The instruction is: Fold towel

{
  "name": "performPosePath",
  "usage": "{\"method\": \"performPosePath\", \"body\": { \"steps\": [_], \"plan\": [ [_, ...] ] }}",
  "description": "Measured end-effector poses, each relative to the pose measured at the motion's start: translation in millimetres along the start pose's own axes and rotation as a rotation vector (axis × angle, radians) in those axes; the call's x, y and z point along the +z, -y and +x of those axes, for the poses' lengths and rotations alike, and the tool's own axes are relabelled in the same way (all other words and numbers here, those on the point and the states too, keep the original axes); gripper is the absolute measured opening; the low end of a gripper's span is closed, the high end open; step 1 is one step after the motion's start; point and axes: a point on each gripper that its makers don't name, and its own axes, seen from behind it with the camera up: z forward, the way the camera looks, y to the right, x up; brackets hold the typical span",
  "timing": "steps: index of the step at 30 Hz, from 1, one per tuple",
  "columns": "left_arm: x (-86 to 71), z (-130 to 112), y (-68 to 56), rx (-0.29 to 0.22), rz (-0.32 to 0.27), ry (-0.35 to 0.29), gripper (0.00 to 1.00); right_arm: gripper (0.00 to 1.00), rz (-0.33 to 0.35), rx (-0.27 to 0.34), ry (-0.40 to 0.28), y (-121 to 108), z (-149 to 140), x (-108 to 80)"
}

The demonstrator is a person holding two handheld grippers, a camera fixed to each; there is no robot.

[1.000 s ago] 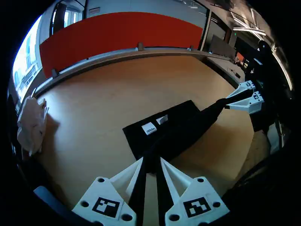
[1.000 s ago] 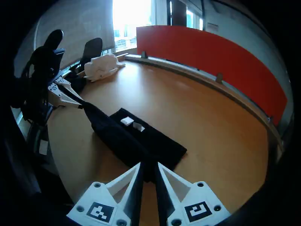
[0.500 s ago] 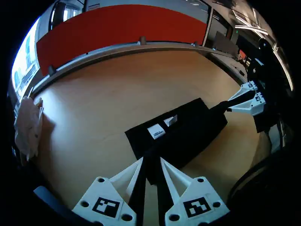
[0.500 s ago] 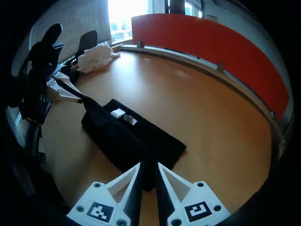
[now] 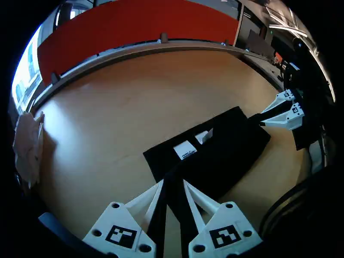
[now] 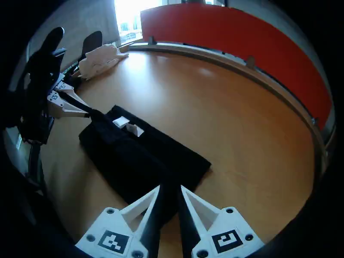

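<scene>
Towel, 1 black, 2 white tags, wood table, L gripper & R gripper each clamped on a corner

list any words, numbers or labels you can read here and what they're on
No text here can be read.
White tags on the black towel: tiny dark print, too small to read.
Square markers on the left gripper and the right gripper: black-and-white patterns, no words or numbers.
</scene>
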Motion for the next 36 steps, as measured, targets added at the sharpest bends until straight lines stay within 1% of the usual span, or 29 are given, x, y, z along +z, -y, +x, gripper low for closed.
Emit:
{"method": "performPosePath", "body": {
  "steps": [2, 5, 9, 12, 18, 21, 25, 28, 32, 36],
  "plan": [
    [4.3, 0.6, 1.4, -0.002, 0.003, 0.0, 0.19, 0.22, -0.007, 0.005, 0.004, -3.1, -0.8, 3.5],
    [10.2, 0.3, 4.1, -0.002, 0.013, 0.005, 0.2, 0.26, -0.021, 0.01, 0.009, -8.0, -2.0, 8.0],
    [16.9, -1.4, 9.3, 0.013, 0.036, 0.018, 0.22, 0.37, -0.04, 0.009, 0.019, -13.9, -3.9, 12.1],
    [20.8, -1.1, 13.6, 0.034, 0.053, 0.022, 0.25, 0.46, -0.058, 0.0, 0.024, -19.4, -5.3, 14.4],
    [23.8, 1.5, 23.5, 0.059, 0.087, 0.022, 0.33, 0.6, -0.091, -0.011, 0.028, -29.7, -5.6, 17.9],
    [24.5, 3.3, 28.9, 0.063, 0.103, 0.02, 0.37, 0.64, -0.105, -0.009, 0.021, -34.1, -3.1, 18.6],
    [24.8, 5.7, 35.9, 0.063, 0.122, 0.018, 0.4, 0.67, -0.127, -0.006, 0.011, -41.3, 1.6, 19.2],
    [24.2, 7.4, 39.9, 0.059, 0.132, 0.017, 0.49, 0.71, -0.145, -0.005, 0.0, -47.2, 6.6, 19.0],
    [23.0, 8.1, 42.7, 0.047, 0.14, 0.019, 0.61, 0.87, -0.161, -0.001, -0.014, -52.9, 12.2, 17.4],
    [21.0, 9.3, 44.3, 0.031, 0.142, 0.012, 0.74, 0.92, -0.168, 0.005, -0.028, -56.0, 15.7, 15.1]
  ]
}}
